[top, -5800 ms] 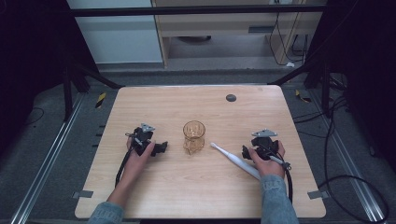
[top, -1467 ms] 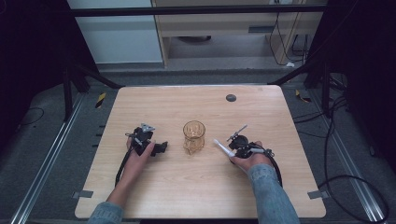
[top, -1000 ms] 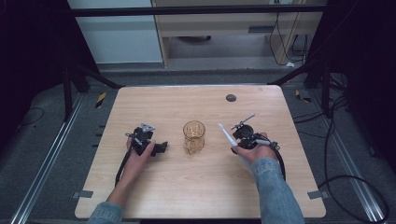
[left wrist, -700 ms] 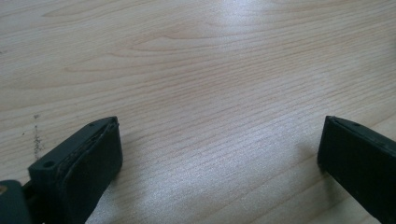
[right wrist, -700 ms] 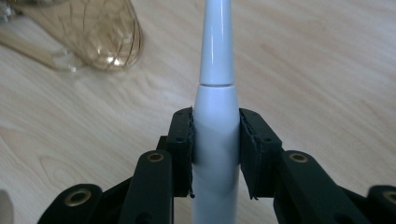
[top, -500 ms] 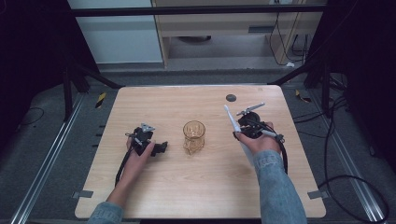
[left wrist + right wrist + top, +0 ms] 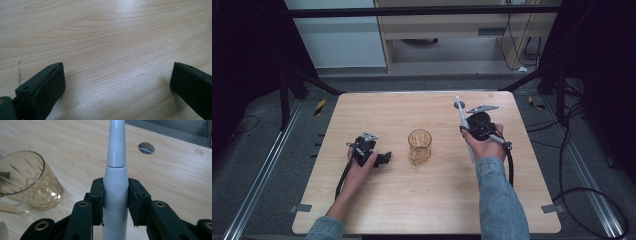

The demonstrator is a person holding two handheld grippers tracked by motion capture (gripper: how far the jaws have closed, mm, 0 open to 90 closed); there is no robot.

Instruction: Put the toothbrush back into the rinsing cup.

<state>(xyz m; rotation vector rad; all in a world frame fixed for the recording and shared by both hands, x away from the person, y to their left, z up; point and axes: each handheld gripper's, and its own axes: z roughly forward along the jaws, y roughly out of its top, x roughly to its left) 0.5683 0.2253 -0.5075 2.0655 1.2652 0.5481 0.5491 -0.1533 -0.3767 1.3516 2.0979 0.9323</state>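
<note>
A white, tapered toothbrush handle (image 7: 115, 195) is clamped between the jaws of the right gripper (image 7: 115, 202), which are closed on its thicker body; the narrow neck is pointed away from the hand, toward the far edge of the desk (image 7: 362, 210). In the high view the handle (image 7: 460, 116) is seen held off the desk, right of the amber glass cup (image 7: 419, 145) and well apart from it. The cup is standing upright near the desk's middle, its mouth open and nothing seen inside.

The left gripper (image 7: 371, 156) is rested on the desk to the left of the cup, with its jaws spread wide and nothing between them; bare wood is seen between them in the left gripper view.

The step in hand is judged to be the carrying of the handle, with the placing into the cup not yet done. For the next move, the right gripper would need to be brought leftward over the cup's mouth, the handle tipped upright, then lowered inside before the jaws are released. The light cup could be knocked over by the rim being struck; steadying by the left gripper might be called for.
</note>
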